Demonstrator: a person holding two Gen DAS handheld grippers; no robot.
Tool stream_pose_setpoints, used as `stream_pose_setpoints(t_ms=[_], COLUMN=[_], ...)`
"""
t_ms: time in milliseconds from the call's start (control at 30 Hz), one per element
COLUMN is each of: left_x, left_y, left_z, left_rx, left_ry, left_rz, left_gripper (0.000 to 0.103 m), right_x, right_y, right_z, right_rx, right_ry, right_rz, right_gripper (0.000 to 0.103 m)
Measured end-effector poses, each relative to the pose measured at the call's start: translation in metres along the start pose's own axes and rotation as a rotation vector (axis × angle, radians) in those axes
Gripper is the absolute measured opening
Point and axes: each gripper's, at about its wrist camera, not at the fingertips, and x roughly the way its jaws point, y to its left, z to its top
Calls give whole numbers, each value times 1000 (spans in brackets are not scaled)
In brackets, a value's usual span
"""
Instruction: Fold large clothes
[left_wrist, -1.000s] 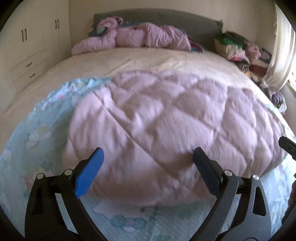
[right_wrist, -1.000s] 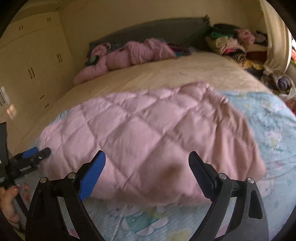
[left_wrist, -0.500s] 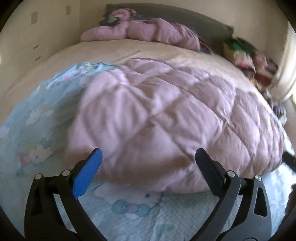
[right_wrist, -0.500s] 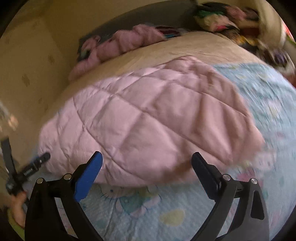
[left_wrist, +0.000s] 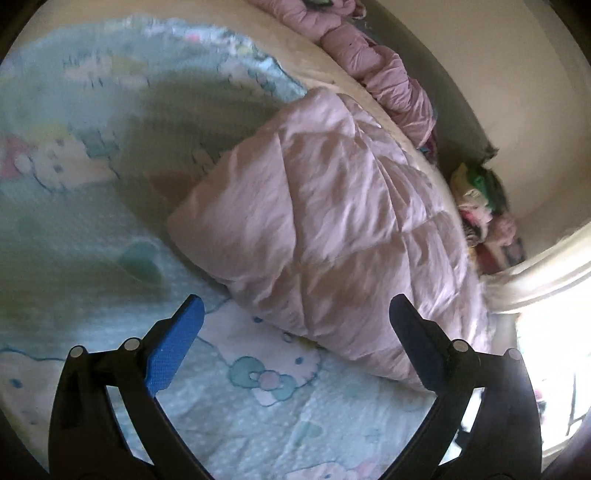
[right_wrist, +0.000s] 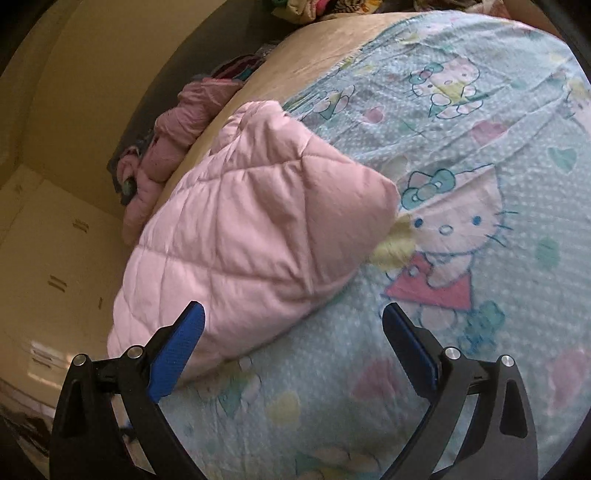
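Note:
A pink quilted garment (left_wrist: 332, 229) lies folded into a thick pad on a light blue cartoon-print sheet (left_wrist: 277, 398) spread over the bed. In the left wrist view my left gripper (left_wrist: 295, 317) is open, just short of the pad's near edge, nothing between its fingers. In the right wrist view the same pink pad (right_wrist: 240, 236) sits left of centre on the blue sheet (right_wrist: 480, 184). My right gripper (right_wrist: 293, 325) is open over the pad's near right edge, and holds nothing.
A crumpled pink garment (left_wrist: 388, 74) lies by the dark headboard (left_wrist: 461, 122). Piled clothes (left_wrist: 480, 199) sit at the bed's far corner beside a pale curtain (left_wrist: 546, 266). Cream cupboard doors (right_wrist: 55, 266) stand left of the bed.
Both cameras have tilted and swung outward: the left view rolled so the pad runs diagonally right, the right view rolled so it sits left. Each gripper stayed open. The other gripper has left both views.

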Motion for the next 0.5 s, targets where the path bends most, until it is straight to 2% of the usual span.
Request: stream_pose_setpoints(t_ms=[367, 433, 500], left_x=[34, 39, 42], left_y=[13, 13, 11], left_z=[21, 25, 26], left_rx=[-112, -109, -94], left_ry=[-21, -33, -44], left_rz=[-77, -86, -89], left_gripper=[95, 95, 95], right_x=[56, 59, 60], right_y=[4, 8, 13], right_z=[34, 35, 32], right_rx=[35, 16, -7], right_ry=[-29, -36, -46], right_rz=[39, 23, 17], right_gripper=[96, 91, 75])
